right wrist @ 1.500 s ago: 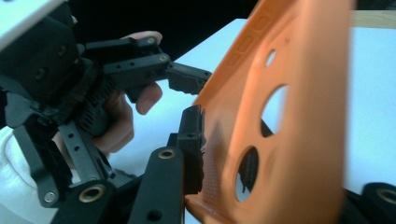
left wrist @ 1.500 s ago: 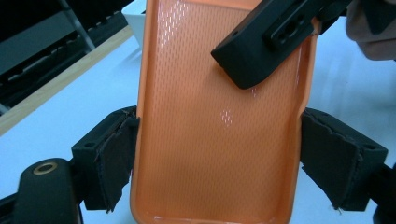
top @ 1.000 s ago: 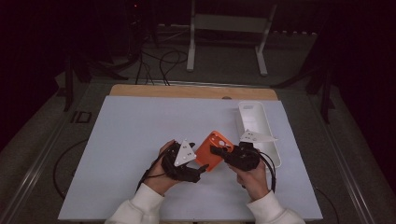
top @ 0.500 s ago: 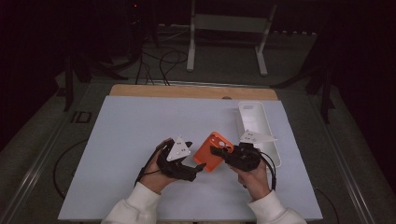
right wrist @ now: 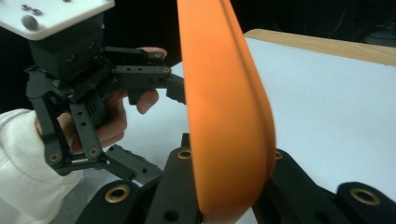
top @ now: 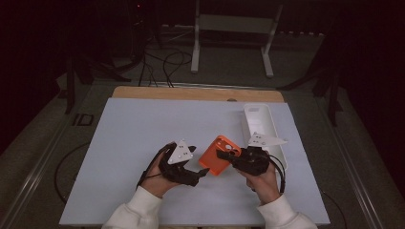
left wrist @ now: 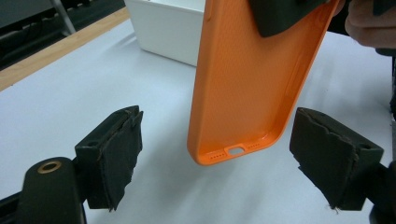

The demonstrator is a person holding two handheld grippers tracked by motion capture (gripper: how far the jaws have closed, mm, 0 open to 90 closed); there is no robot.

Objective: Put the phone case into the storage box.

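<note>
The left claw (top: 203, 172) is gaping wide (nothing between its pads), sitting just beside the orange phone case (top: 218, 155), which the right claw (top: 220, 153) is clamping edgewise above the bench (top: 143, 124); a white tray (top: 258, 119) is lying behind.

A pale bench (top: 143, 143) with a wooden far edge (top: 191, 93) lies at the centre of the frame in a dim room. The dark floor (top: 229, 71) beyond carries black cables (top: 165, 62) at upper left and a white metal stand (top: 234, 24) at top centre. The surroundings fade to black.
</note>
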